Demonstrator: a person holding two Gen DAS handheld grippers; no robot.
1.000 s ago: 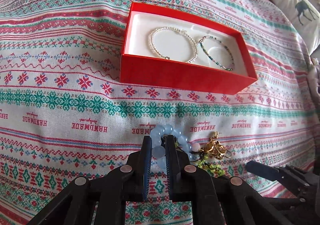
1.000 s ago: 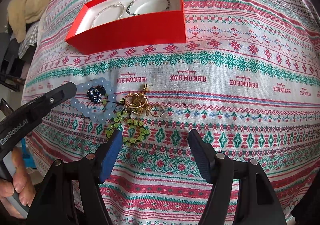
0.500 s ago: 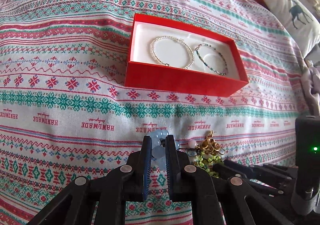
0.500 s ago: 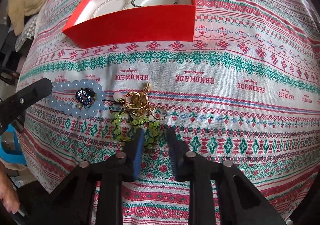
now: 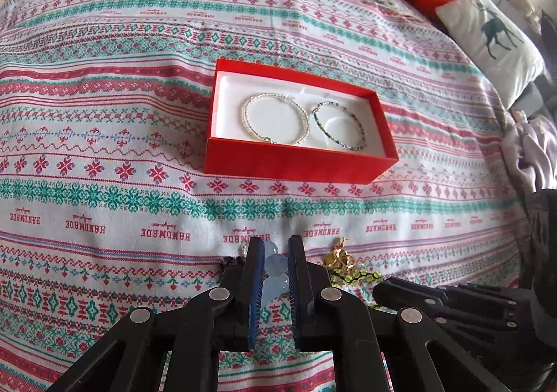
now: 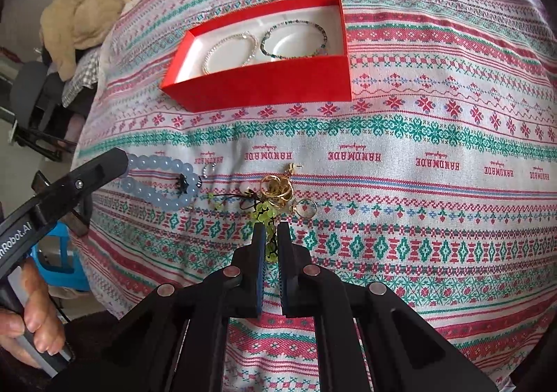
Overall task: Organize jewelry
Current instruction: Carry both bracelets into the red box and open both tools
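The left gripper [image 5: 273, 261] pinches the pale blue bead bracelet [image 6: 158, 183] between its fingers. The right gripper [image 6: 268, 238] presses its fingers on the green bead bracelet [image 6: 264, 212], just beside the gold rings [image 6: 276, 187]. Both bracelets are near the front edge of the patterned cloth [image 6: 417, 134]. Farther off stands the red box [image 5: 296, 162], holding a pearl bracelet [image 5: 275, 118] and a dark bead bracelet [image 5: 339, 125]; bare cloth lies between.
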